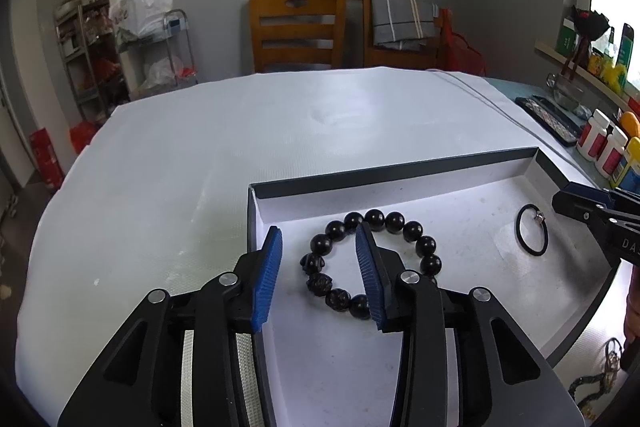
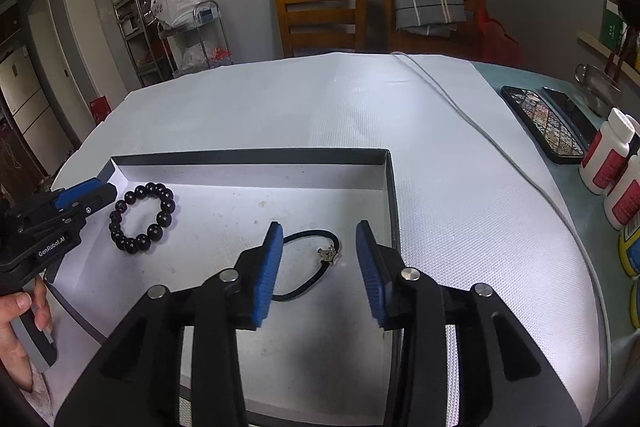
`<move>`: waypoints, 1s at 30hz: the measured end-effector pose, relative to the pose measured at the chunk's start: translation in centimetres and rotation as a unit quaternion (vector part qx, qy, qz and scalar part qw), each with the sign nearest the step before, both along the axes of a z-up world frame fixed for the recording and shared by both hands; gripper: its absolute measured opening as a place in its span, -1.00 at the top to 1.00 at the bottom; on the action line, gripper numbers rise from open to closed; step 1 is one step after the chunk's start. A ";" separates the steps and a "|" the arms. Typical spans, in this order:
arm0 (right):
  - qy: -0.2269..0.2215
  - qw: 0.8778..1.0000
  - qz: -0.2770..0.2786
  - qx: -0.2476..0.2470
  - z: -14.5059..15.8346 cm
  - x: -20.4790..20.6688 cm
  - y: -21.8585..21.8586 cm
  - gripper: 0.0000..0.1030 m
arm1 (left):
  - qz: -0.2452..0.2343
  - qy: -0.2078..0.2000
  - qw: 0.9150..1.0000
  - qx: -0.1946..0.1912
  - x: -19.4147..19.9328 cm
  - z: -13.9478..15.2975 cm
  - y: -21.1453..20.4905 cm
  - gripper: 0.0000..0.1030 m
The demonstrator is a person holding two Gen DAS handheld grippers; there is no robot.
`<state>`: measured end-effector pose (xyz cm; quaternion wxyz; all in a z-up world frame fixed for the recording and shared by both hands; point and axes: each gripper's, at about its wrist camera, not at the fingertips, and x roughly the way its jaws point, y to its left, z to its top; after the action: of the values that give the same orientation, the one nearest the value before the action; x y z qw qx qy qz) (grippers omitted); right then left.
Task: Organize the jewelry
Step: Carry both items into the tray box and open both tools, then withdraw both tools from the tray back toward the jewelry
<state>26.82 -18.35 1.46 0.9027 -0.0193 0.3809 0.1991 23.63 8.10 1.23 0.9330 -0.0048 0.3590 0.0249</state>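
Note:
A shallow dark-rimmed box (image 1: 400, 174) with a white floor sits on the white table cover. In it lie a black bead bracelet (image 1: 424, 246) and a thin black cord bracelet with a small metal charm (image 1: 532, 235). My left gripper (image 1: 318, 267) is open and empty, hovering over the bead bracelet's left half. In the right wrist view the box (image 2: 248, 157) holds the bead bracelet (image 2: 142, 217) at left and the cord bracelet (image 2: 316, 259). My right gripper (image 2: 318, 267) is open and empty just above the cord bracelet. The left gripper (image 2: 92, 197) shows beside the beads.
More jewelry (image 1: 600, 379) lies outside the box at the near right. A phone (image 2: 540, 121), pill bottles (image 2: 610, 151), a metal bowl (image 2: 598, 83) and a grey cable (image 2: 472, 119) sit on the table's right side. Wooden chairs (image 1: 298, 31) stand behind the table.

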 end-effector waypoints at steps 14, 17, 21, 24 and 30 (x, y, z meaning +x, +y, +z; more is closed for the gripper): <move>-0.036 0.999 -0.020 0.002 1.0 -0.7 0.0 -0.89 | 0.026 -0.055 0.998 0.000 -1.2 2.0 0.2 -0.78; -0.040 0.998 -0.049 -0.016 1.2 -0.5 -0.4 -0.89 | 0.035 -0.062 0.997 -0.002 -1.4 2.6 0.3 -0.82; -0.017 0.996 -0.078 -0.027 1.5 0.0 -1.1 -0.89 | 0.037 -0.079 0.996 -0.004 -2.4 4.4 -0.2 -0.83; -0.014 0.996 -0.084 -0.015 1.7 -0.3 -1.7 -0.89 | 0.049 -0.110 0.993 0.003 -4.1 6.6 -0.7 -0.87; -0.056 0.993 -0.087 -0.064 2.4 -1.2 -1.5 -0.89 | 0.077 -0.116 0.990 0.029 -7.9 8.9 -1.9 -0.93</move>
<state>25.59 -19.88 3.85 0.9333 -0.0547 0.3421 0.0943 15.75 6.20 10.10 0.9633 -0.0084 0.2465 0.1059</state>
